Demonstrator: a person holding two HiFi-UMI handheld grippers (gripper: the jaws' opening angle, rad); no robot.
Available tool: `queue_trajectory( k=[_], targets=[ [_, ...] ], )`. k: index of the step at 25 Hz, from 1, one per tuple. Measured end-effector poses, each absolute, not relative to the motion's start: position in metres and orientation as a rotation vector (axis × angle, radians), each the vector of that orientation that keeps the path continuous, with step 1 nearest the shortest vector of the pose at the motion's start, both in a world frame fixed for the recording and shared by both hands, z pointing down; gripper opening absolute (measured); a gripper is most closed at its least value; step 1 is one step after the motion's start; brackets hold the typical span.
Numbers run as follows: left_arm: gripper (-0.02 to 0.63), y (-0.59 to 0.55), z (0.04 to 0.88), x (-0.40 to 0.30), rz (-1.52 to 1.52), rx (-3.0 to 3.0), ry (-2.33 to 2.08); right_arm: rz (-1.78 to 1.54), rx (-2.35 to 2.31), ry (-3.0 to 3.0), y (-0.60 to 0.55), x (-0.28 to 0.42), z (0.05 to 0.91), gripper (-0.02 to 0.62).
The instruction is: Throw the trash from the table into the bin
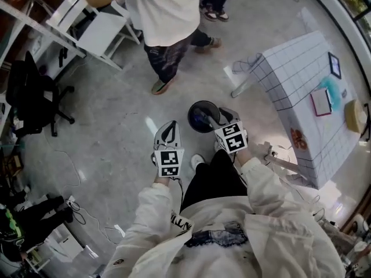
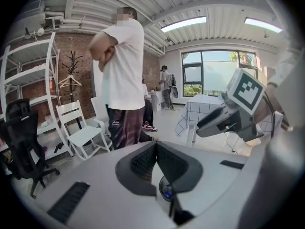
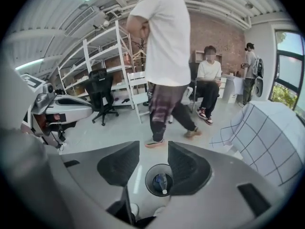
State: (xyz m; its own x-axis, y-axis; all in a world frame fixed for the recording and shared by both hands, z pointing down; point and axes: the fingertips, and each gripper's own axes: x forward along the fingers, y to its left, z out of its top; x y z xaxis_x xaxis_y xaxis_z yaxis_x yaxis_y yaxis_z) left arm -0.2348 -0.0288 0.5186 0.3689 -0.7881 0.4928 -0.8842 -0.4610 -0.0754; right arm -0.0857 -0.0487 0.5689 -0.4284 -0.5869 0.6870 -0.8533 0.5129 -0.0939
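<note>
Looking between the parted, empty right tongs [image 3: 153, 148], the right gripper view reveals a bottle [image 3: 163, 182] in the bin [image 3: 149, 180]; left tongs [image 2: 156, 145] pressed together.

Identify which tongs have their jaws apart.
The right tongs: a gap between the jaws shows the bin; the left tongs have jaws meeting at the tips.

Left tool [image 2: 156, 146] jaws together; right tool [image 3: 153, 157] jaws apart, empty

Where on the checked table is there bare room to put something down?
On the checked table, the half nearest the bin is bare, up to the pink-edged pad. Beyond it is crowded: teal item, dark frame, round tan object.
</note>
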Motion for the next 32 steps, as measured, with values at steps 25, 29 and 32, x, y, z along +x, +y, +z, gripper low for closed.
queue_trajectory(
  k=[25, 29, 32],
  targets=[
    [0.006, -0.014, 0.307, -0.166, 0.538, 2.568, -1.605, 0.325, 1.343, -2.484, -0.026, -0.046, 0.315, 0.018],
    [0.006, -0.015, 0.304, -0.162, 0.539, 2.568, -1.605, 0.327, 1.344, -2.49, -0.028, -0.044, 0.312, 0.018],
    [0.006, -0.017, 0.303, -0.162, 0.536, 2.566, -1.605, 0.327, 1.352, -2.49, -0.03, -0.042, 0.311, 0.018]
  ],
)
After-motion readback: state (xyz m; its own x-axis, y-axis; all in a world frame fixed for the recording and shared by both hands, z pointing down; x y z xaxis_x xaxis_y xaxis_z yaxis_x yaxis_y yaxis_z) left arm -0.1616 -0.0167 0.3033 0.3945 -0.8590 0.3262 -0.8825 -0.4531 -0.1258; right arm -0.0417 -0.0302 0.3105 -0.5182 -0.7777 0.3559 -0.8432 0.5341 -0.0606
